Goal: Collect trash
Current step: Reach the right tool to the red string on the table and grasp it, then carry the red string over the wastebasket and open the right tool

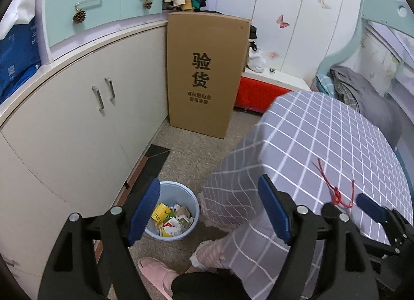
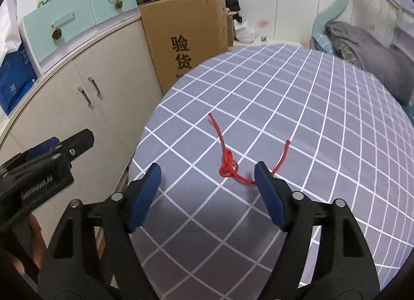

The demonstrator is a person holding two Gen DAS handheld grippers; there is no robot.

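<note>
A knotted red string [image 2: 229,168] lies on the grey checked tablecloth [image 2: 310,124]; it also shows in the left wrist view [image 1: 336,192]. My right gripper [image 2: 208,170] is open and empty, low over the table, its jaws standing either side of the knot, just short of it. My left gripper [image 1: 209,188] is open and empty, held beside the table edge above the floor. A light blue waste bin [image 1: 173,212] with several paper scraps in it stands on the floor below the left gripper.
Beige cabinets [image 1: 85,124] line the left. A tall cardboard box [image 1: 204,72] leans at the far end, a red low unit [image 1: 258,93] beside it. A bed with grey bedding [image 1: 362,93] lies right. The person's pink slipper [image 1: 157,274] stands near the bin.
</note>
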